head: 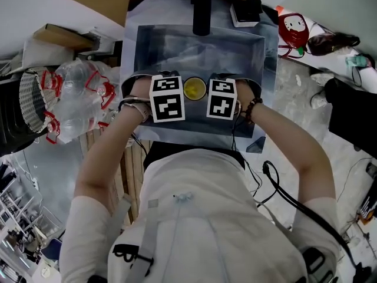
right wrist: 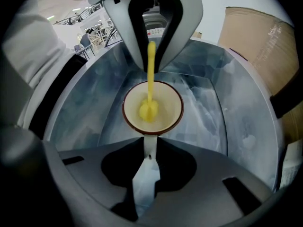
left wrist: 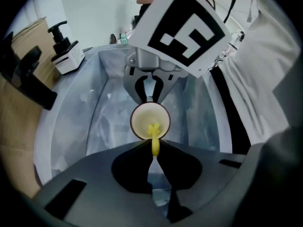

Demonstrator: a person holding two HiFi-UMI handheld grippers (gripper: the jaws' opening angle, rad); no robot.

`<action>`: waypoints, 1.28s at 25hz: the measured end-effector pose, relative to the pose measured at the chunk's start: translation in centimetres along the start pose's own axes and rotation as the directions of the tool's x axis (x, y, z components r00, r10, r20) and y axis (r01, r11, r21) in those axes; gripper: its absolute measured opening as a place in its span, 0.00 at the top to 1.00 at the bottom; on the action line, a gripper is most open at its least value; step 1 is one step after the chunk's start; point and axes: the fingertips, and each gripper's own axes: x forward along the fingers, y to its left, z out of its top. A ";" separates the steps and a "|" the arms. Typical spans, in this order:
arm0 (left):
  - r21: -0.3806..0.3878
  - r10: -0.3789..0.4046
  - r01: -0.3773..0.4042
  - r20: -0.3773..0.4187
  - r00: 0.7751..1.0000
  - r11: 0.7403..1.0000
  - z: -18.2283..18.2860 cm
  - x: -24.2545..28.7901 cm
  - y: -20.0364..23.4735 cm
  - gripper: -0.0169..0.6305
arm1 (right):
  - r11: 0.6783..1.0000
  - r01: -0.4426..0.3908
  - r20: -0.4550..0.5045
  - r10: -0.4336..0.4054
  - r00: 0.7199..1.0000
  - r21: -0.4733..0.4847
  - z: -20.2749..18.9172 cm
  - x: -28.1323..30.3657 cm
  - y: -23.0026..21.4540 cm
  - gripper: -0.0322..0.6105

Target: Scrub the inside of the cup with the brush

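scrubbing brush (right wrist: 150, 91) inside red-rimmed cup (right wrist: 172, 103)

A steel sink (head: 171, 40) carries a pump bottle (head: 244, 10) on its rim.

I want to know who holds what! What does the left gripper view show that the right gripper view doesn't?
Only the left gripper view shows the pump bottle beside the sink and the black-and-white marker cube on the right gripper. Only the right gripper view shows the white handle of the cup pinched in that gripper. Both show the cup, the sink, and the yellow brush dipping into the cup, held by the left gripper.
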 end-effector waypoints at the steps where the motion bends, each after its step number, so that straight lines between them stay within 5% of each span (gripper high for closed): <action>1: 0.012 -0.027 0.027 0.005 1.000 1.000 0.1 0.1 -0.6 0.92 | 1.000 -0.005 -0.001 0.005 1.000 0.002 -0.1 0.0 0.2 0.84; 26: -0.051 -0.048 0.055 0.114 0.992 0.997 0.0 -0.7 -0.9 0.92 | 1.000 -0.011 0.007 0.011 1.000 -0.005 -0.3 0.0 0.7 0.83; 27: -0.053 -0.046 0.052 0.118 0.992 0.997 0.0 -0.8 -0.9 0.92 | 1.000 -0.014 0.009 0.014 1.000 -0.008 -0.2 0.0 0.7 0.82; 29: -0.059 -0.035 0.043 0.123 0.992 0.997 -0.2 -1.1 -0.8 0.92 | 1.000 -0.019 0.022 0.019 1.000 -0.011 0.3 -0.1 0.8 0.58; 32: -0.080 -0.021 0.032 0.137 0.990 0.996 -0.5 -1.4 -0.7 0.92 | 1.000 -0.016 0.043 0.017 0.999 -0.022 0.9 -0.6 1.0 0.51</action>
